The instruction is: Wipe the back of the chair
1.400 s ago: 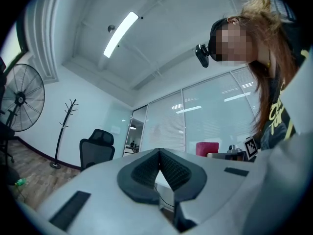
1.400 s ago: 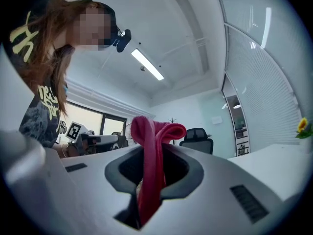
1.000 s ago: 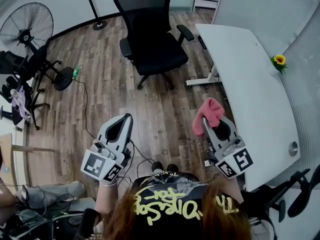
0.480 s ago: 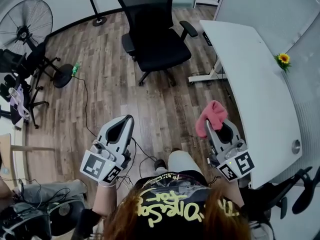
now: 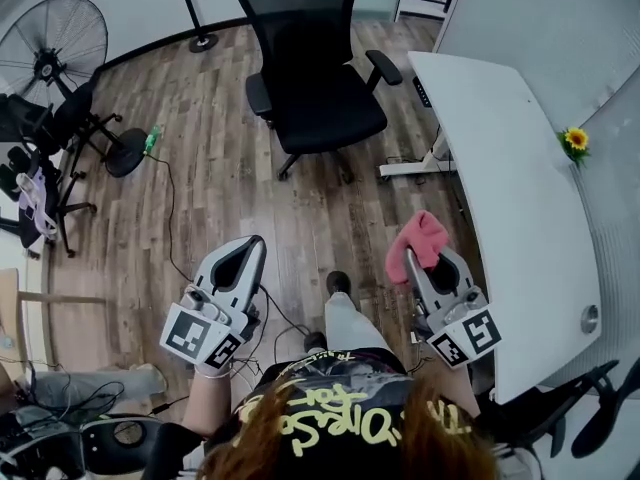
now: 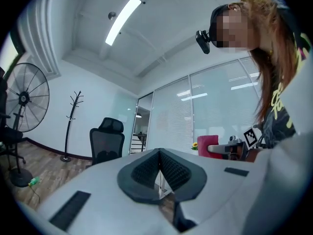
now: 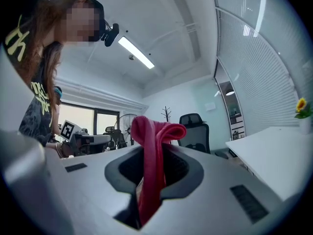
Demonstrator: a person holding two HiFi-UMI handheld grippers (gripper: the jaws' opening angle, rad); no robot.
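Wood floor [image 5: 220,198] fills most of the head view. A long white tabletop [image 5: 520,188] runs down the right side. The black office chair [image 5: 315,68] stands on the floor at top centre, just left of the tabletop's far end, with its backrest away from the person and its seat facing them. It is well apart from both grippers, and nothing touches its back. A standing fan [image 5: 55,43] is at the far left, well apart from the chair.

The left hand-held gripper [image 5: 240,253] is held low at left over the floor. Its own view shows it clenched, the dark ribbed pads [image 6: 171,169] pressed together with nothing between them. The right hand-held gripper [image 5: 425,263] is held low at right, beside the tabletop edge, and grasps a pink cloth [image 5: 420,240]. In the right gripper view the cloth is pinched between the jaws, with a folded bunch sticking up above them and the rest hanging below.

A small yellow flower [image 5: 575,140] sits on the tabletop's far right edge.
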